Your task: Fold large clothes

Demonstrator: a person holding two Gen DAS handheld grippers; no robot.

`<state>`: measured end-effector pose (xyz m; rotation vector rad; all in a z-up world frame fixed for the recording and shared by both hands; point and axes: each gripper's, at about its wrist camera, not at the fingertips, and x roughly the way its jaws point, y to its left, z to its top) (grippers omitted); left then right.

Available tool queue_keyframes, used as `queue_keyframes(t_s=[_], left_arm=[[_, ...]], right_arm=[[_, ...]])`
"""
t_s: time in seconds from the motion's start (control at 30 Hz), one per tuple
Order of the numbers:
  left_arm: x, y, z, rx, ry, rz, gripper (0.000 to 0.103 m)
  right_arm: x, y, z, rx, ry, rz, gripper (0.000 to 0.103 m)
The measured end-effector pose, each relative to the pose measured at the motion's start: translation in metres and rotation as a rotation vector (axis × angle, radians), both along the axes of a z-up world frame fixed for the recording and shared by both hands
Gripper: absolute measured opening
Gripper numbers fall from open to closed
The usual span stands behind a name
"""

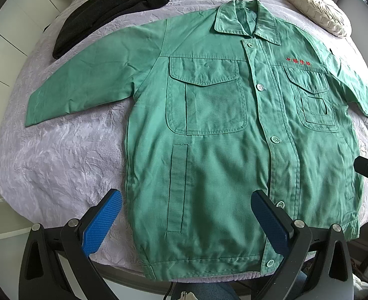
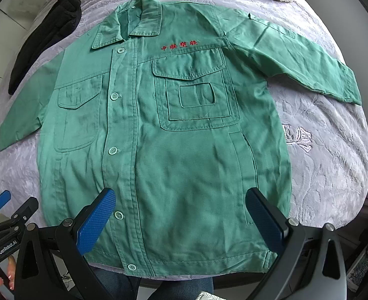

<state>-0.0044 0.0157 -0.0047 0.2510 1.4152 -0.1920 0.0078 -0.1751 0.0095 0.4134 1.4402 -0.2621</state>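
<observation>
The green cloth button-up jacket (image 1: 209, 150) lies flat on the purple bed cover (image 1: 58, 155). The left gripper (image 1: 187, 221) and right gripper (image 2: 181, 218) hang at 6 o'clock, fingers wide apart

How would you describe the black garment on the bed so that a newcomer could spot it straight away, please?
Start at the lilac bedspread, where a green work jacket lies spread flat and buttoned. Follow the jacket's outstretched sleeve on the left of both views to the bed's far edge: there sits the folded black garment. It is the only dark, fuzzy thing there; the pillow opposite is cream.

black tongs (image 1: 186, 222), blue textured pads (image 1: 101, 225), silver screws, "genrobot.ai" marking.
</observation>
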Motion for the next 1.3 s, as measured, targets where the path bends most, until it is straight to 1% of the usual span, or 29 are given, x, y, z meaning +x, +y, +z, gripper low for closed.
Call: queue_keyframes(t_s=[1.0, 1.3], left_arm=[[0.0005, 0.0002, -0.0028, -0.003, 0.001, -0.003, 0.103], [0.0010, 0.0004, -0.0068, -0.019, 0.006, -0.001, 0.103]], right_arm=[[0.0003, 0.0009, 0.0023, -0.005, 0.005, 0.001, 0.103], [0.0007, 0.0027, 0.0033, -0.008, 0.005, 0.001, 0.103]])
